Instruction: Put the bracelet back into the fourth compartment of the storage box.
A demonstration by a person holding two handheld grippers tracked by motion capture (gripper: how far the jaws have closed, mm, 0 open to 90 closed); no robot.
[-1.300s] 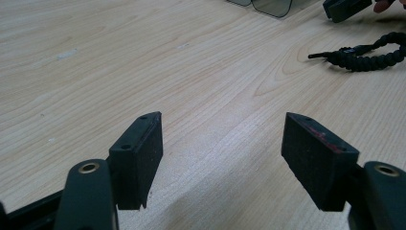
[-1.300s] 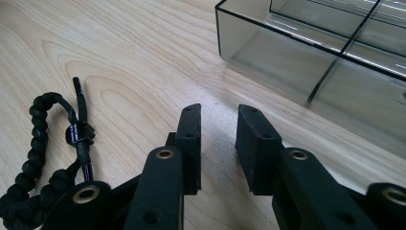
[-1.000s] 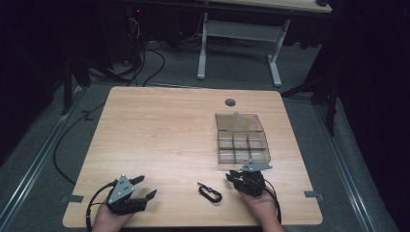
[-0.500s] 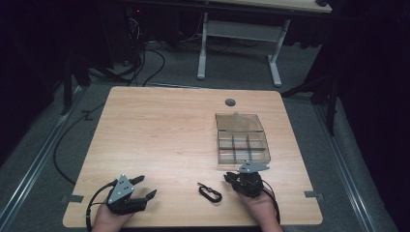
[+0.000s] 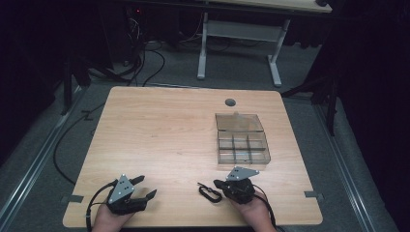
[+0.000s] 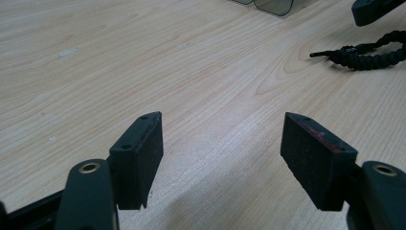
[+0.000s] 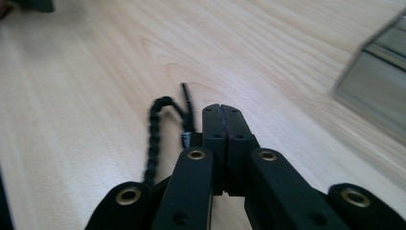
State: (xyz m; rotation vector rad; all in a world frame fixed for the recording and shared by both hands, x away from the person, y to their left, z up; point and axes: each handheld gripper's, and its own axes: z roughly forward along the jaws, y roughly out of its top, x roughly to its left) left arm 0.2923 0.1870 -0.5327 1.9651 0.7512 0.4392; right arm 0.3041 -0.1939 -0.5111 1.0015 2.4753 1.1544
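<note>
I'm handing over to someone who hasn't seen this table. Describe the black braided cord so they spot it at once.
Start at the clear compartment box on the table's right half, then drop toward the near edge. The black braided cord lies flat just left of the right gripper, whose fingers are shut beside it. It is the one loose, looped, rope-like item on the wood.

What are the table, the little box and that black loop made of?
The table looks like light wood or a wood-look laminate: pale grain, matte. The box seems to be clear, smoky plastic, since its dividers show through. The loop appears to be braided black cord, with a knotted, woven texture.
</note>
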